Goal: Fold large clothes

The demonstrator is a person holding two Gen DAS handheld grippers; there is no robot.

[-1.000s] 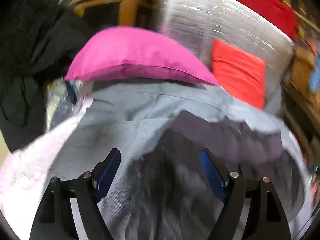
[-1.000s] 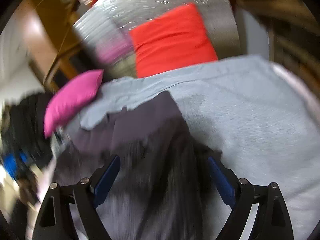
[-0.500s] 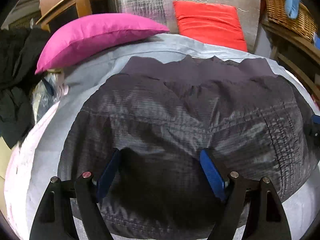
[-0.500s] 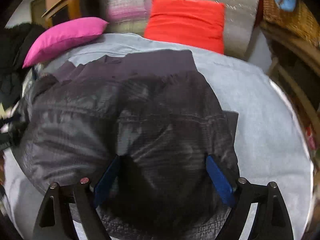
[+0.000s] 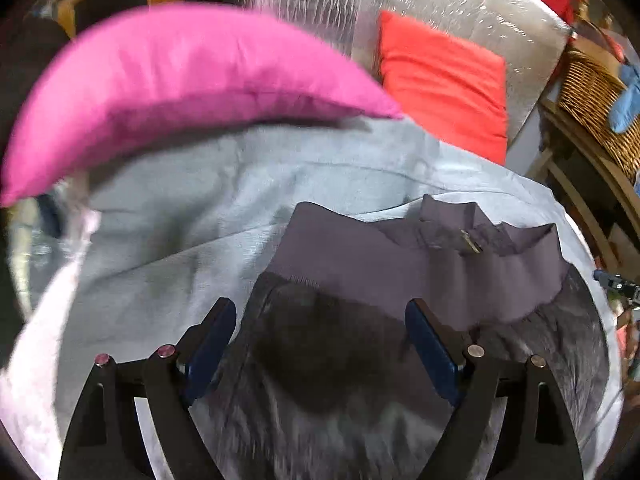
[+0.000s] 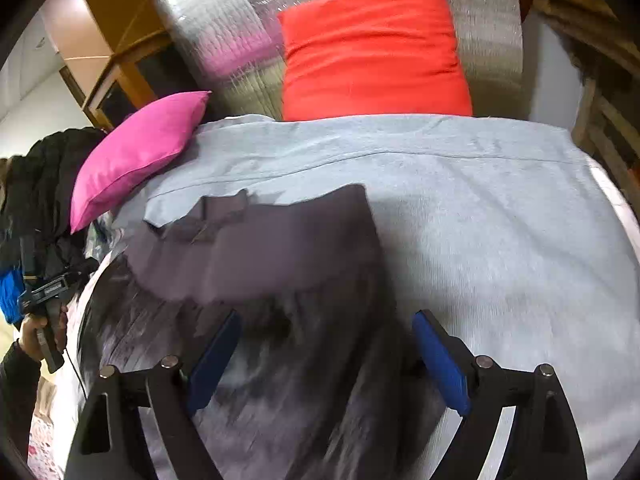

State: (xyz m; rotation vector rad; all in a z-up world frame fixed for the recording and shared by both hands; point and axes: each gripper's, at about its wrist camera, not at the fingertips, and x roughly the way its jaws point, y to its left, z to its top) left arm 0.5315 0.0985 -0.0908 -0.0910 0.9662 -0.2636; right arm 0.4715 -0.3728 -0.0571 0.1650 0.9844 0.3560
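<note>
A dark grey jacket (image 5: 400, 272) with a plain purple-grey hem band lies spread on the light blue bed sheet (image 5: 200, 200). My left gripper (image 5: 320, 308) hovers over the jacket's left part, its jaws opening, and the blue pads press on nothing. My right gripper (image 6: 326, 318) stands open over the jacket (image 6: 260, 256) near its right edge, the cloth lying below the pads. In the right wrist view a hand holds the left gripper (image 6: 44, 292) at the far left. Both views are blurred by motion.
A pink pillow (image 5: 180, 80) lies at the bed's far left and a red cushion (image 6: 372, 48) leans on a silver quilted headboard (image 6: 224, 20). A wicker basket (image 5: 592, 92) stands on a wooden shelf to the right. Black clothes (image 6: 36, 184) are piled at the left.
Both grippers have moved across the bed toward the jacket's hem band, which is now closer to the jaws. The left view has swung toward the pink pillow.
</note>
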